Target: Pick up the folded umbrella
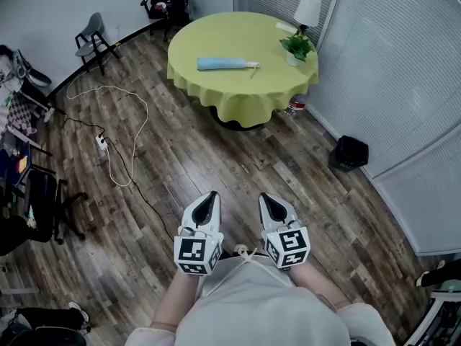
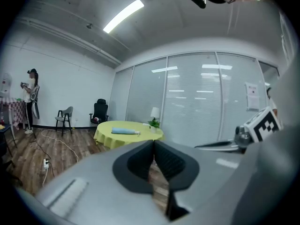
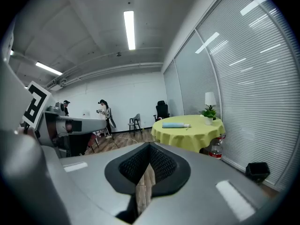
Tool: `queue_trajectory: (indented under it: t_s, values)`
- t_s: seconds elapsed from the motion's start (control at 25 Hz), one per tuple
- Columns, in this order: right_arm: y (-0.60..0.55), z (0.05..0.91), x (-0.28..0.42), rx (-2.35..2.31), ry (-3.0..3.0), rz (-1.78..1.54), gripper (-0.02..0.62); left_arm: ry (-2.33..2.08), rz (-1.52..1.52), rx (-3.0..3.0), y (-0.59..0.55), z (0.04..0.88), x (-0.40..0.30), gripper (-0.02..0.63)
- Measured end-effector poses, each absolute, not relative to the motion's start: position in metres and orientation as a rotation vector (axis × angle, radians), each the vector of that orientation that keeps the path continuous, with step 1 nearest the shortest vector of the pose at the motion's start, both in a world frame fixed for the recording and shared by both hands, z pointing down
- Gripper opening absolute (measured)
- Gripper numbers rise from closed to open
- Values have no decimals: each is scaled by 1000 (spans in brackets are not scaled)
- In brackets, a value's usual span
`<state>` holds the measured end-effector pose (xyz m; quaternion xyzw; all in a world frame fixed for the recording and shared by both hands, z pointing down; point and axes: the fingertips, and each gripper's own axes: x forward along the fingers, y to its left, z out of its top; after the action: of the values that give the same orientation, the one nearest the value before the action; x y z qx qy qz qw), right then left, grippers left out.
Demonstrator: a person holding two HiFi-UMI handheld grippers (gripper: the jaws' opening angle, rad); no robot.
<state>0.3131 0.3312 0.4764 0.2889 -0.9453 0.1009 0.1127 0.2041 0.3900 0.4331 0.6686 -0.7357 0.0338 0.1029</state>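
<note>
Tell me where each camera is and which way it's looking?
Head view: on the person's head, looking steeply down at floor and yellow table; arms, left gripper and right gripper show.
Left gripper view: rides the left gripper, looks along its shut jaws toward the table; right gripper's marker cube shows.
Right gripper view: rides the right gripper, looks along its shut jaws toward the table; left gripper's marker cube shows.
Shared: all three see the folded umbrella lying on the table.
</note>
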Motion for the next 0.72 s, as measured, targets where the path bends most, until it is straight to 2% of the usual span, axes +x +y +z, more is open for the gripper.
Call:
queue_trajectory:
  t_s: [0.36,0.72]
  values:
    - [294,480,249,880,-2736,315,0,-2140,105,1968,345,436,127,8]
    - [236,467,138,986,-2670,322,-1,-2033,93,2068,271,421,9,8]
